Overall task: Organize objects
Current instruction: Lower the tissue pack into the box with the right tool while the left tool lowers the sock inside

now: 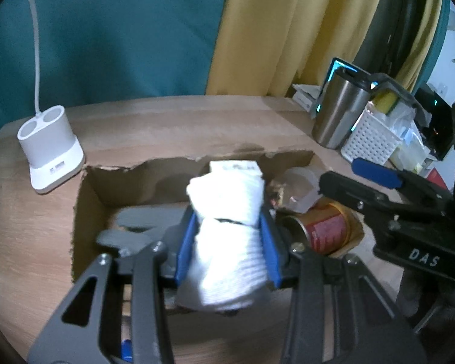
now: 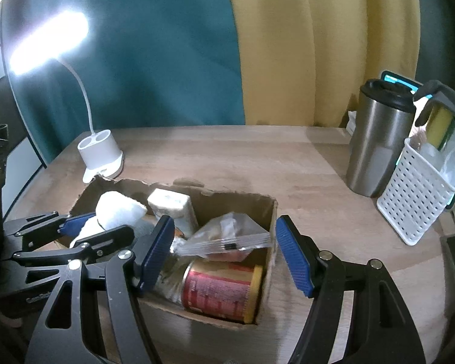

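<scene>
Left wrist view shows the left gripper [image 1: 227, 242] with its blue pads pinching a rolled white sock [image 1: 227, 221] from both sides, the roll standing up between the jaws and held over the open cardboard box [image 1: 85, 200]. Inside the box, toward 3 o'clock from the sock, a red and gold can [image 1: 321, 230] lies on its side, with a clear plastic packet [image 1: 300, 191] just above it. At 9 to 10 o'clock a white lamp base [image 1: 50, 148] stands on the wooden table [image 1: 173, 127], its thin neck rising out of frame. At 2 o'clock a steel tumbler [image 1: 339, 109] stands beside a white perforated basket [image 1: 370, 139]. The right gripper [image 1: 376, 173] enters from 3 o'clock.

Right wrist view shows the right gripper [image 2: 224, 254] with its jaws spread wide and nothing between them, hovering over the right half of the box [image 2: 270, 212]. Below it the can [image 2: 221, 291] lies on its side at 6 o'clock, the clear packet [image 2: 227, 236] resting on top. A white wrapped block [image 2: 173, 206] leans against the back wall of the box. At 9 o'clock the left gripper [image 2: 106, 230] holds the sock [image 2: 115, 212] above the box's left end. The tumbler [image 2: 376, 148] and basket [image 2: 415, 194] stand at 2 to 3 o'clock, well apart from the box; the lit lamp [image 2: 100, 154] is at 10 o'clock.
</scene>
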`<state>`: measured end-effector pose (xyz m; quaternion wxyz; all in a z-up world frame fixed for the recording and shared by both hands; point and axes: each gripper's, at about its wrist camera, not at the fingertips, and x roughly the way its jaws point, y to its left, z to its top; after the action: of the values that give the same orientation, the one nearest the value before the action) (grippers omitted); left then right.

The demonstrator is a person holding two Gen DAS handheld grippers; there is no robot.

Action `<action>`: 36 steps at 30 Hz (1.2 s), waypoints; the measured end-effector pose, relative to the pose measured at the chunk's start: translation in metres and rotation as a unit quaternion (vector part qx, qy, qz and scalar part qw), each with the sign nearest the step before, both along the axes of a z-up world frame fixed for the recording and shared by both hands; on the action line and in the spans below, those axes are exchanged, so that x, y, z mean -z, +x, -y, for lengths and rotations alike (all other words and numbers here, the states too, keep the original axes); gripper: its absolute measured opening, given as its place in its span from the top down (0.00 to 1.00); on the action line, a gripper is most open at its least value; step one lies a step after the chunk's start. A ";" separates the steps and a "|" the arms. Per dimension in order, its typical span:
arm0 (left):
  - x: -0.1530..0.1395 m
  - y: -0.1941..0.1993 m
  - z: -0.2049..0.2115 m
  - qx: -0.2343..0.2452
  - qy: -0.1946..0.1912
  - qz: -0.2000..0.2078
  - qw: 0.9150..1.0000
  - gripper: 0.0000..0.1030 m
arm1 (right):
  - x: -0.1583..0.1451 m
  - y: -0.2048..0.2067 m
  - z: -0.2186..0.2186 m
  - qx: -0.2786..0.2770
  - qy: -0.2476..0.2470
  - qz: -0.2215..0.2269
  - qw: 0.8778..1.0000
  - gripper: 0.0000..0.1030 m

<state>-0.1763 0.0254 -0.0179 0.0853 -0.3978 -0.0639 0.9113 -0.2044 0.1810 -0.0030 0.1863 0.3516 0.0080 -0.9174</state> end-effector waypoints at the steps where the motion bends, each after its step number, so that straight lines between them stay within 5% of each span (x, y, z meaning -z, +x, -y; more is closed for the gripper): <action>1: 0.001 -0.001 -0.002 0.000 -0.002 0.001 1.000 0.60 | 0.000 0.000 -0.003 0.000 -0.003 0.000 1.000 0.30; 15: 0.019 -0.016 -0.034 0.000 -0.003 0.042 0.999 0.56 | 0.006 0.005 -0.044 0.027 -0.018 0.000 0.999 0.30; 18: 0.019 -0.017 -0.036 -0.002 0.010 0.048 0.999 0.47 | 0.007 0.007 -0.050 0.030 -0.021 0.000 0.999 0.30; 21: 0.016 -0.015 -0.036 0.001 0.023 0.047 0.999 0.38 | 0.008 0.009 -0.053 0.032 -0.022 -0.001 0.999 0.30; 36: -0.004 0.014 -0.028 0.008 0.028 0.019 0.999 0.37 | 0.001 0.028 -0.041 0.028 -0.021 -0.007 0.999 0.30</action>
<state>-0.1626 0.0534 -0.0141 0.1022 -0.4129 -0.0884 0.9007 -0.1760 0.2217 -0.0041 0.1679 0.3411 -0.0201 -0.9247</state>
